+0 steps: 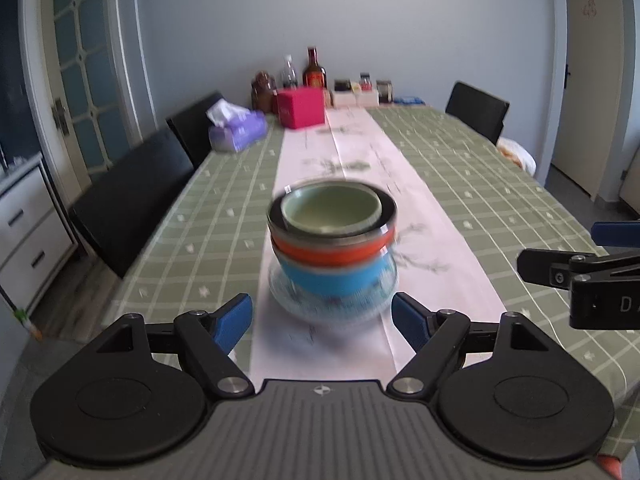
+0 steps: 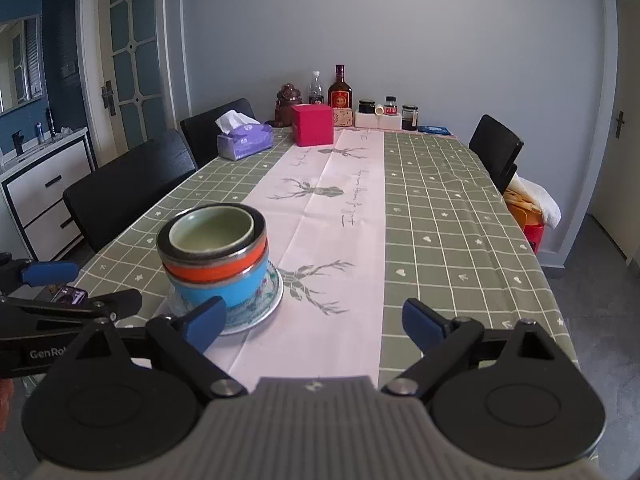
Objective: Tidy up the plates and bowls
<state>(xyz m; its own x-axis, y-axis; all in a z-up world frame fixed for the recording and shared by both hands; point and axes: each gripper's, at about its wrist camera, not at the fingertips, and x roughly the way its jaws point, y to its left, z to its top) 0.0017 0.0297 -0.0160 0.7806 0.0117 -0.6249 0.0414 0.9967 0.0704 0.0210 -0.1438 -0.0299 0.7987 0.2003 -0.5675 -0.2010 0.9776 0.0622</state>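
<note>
A stack stands on the pink table runner (image 2: pixel 340 216): a green bowl (image 1: pixel 330 209) inside an orange bowl (image 1: pixel 332 253), on a blue bowl (image 1: pixel 340 280), on a patterned plate (image 1: pixel 332 306). The same stack shows in the right wrist view, with the green bowl (image 2: pixel 211 229), orange bowl (image 2: pixel 216 270), blue bowl (image 2: pixel 224 288) and plate (image 2: pixel 264 304). My left gripper (image 1: pixel 322 320) is open and empty, just in front of the stack. My right gripper (image 2: pixel 314 324) is open and empty, to the right of the stack.
A green checked tablecloth (image 2: pixel 448 216) covers the table. At the far end stand a red box (image 2: pixel 313 125), a tissue pack (image 2: pixel 244 140), bottles (image 2: pixel 340 88) and jars (image 2: pixel 409 116). Black chairs (image 2: pixel 132 188) line the left side, one chair (image 2: pixel 496 148) the right.
</note>
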